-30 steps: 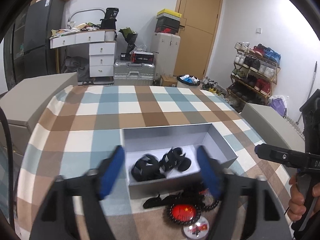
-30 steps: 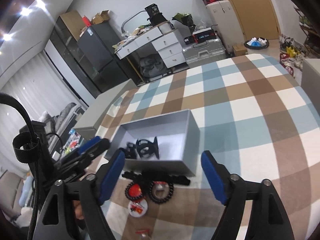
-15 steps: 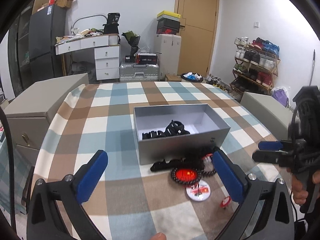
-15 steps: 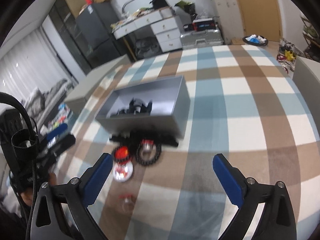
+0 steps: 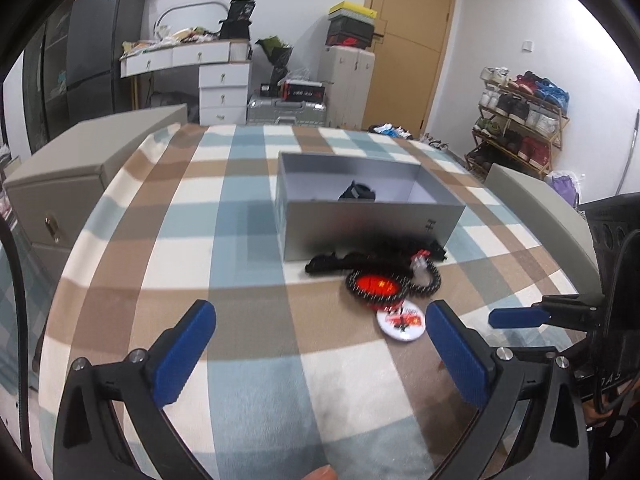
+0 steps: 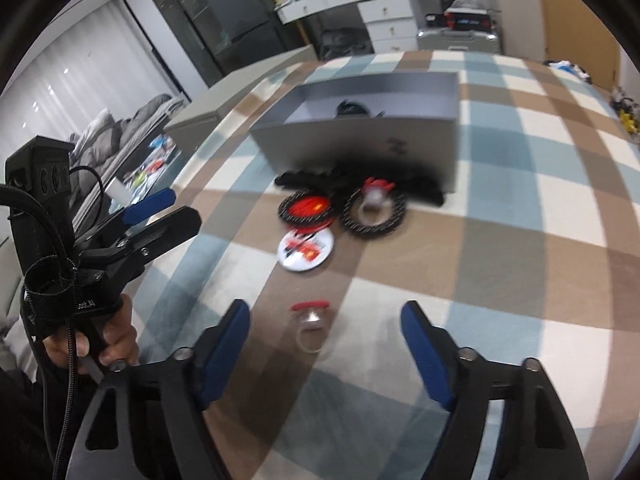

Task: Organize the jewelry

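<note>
A grey open box point(image 5: 370, 216) stands on the checked tablecloth and holds black hair clips point(image 5: 357, 192). It also shows in the right wrist view point(image 6: 360, 136). In front of it lie black clips point(image 5: 332, 262), a red badge ringed by black beads point(image 5: 376, 286), a second bead bracelet point(image 6: 376, 212), a white round badge point(image 5: 400, 320) and a clear ring with a red top point(image 6: 310, 322). My left gripper point(image 5: 320, 352) is open and empty, well short of the pile. My right gripper point(image 6: 326, 344) is open, low, with the ring just ahead between its fingers.
The table is flanked by grey cabinets, one at the left point(image 5: 72, 184) and one at the right point(image 5: 532, 200). A shoe rack point(image 5: 520, 116) and a white drawer desk point(image 5: 216, 80) stand beyond the table.
Both grippers have pulled back from the box toward the near edge and dropped lower. The right one now has the clear red-topped ring close in front of its open fingers.
</note>
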`<move>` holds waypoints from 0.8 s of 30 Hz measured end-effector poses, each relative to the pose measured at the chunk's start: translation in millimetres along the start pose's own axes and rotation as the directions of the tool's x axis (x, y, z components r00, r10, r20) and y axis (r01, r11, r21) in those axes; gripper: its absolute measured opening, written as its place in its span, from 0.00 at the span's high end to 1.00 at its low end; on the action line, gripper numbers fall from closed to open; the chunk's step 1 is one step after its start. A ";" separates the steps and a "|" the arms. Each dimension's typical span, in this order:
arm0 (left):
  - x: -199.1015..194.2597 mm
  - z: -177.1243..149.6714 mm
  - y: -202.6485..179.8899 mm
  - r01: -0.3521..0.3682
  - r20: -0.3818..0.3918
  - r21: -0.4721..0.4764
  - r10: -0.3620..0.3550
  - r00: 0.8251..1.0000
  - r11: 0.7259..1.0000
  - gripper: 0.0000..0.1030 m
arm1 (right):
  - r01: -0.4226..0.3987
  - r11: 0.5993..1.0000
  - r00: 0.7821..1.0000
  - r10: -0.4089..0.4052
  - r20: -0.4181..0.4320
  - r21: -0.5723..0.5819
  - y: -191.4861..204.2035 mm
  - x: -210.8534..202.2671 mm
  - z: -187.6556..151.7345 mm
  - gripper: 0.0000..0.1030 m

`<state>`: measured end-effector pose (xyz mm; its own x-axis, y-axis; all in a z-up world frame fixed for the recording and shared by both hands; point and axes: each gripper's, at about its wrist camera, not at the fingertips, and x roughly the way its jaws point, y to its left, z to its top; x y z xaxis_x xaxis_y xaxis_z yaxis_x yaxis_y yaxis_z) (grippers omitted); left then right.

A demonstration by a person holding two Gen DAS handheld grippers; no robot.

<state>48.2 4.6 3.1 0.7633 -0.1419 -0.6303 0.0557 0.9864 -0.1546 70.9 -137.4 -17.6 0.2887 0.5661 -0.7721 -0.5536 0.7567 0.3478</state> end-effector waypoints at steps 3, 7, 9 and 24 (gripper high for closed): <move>-1.3 -3.6 0.6 0.005 -0.009 0.003 -0.005 1.000 1.000 0.01 | -0.017 1.000 1.000 0.017 -0.010 -0.021 4.2 2.8 -1.3 0.44; 0.0 -5.7 1.0 0.032 -0.032 0.019 -0.031 0.999 0.999 0.01 | -0.003 0.999 1.000 0.002 -0.026 -0.047 9.0 5.7 -1.3 0.57; -1.7 -6.5 -0.9 0.041 -0.023 0.034 -0.040 0.999 0.999 0.01 | 0.001 0.999 0.999 -0.002 -0.033 -0.054 9.4 7.5 -1.4 0.61; 17.7 -1.7 -9.7 0.071 -0.078 0.048 -0.067 0.995 0.996 0.01 | -0.054 0.998 0.984 0.047 0.170 0.033 -10.4 -30.8 7.4 0.83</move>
<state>60.0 -7.6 -7.9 0.7056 -0.2140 -0.6755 0.1406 0.9766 -0.1625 73.5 -160.3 6.6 0.3905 0.6486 -0.6533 -0.5423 0.7355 0.4061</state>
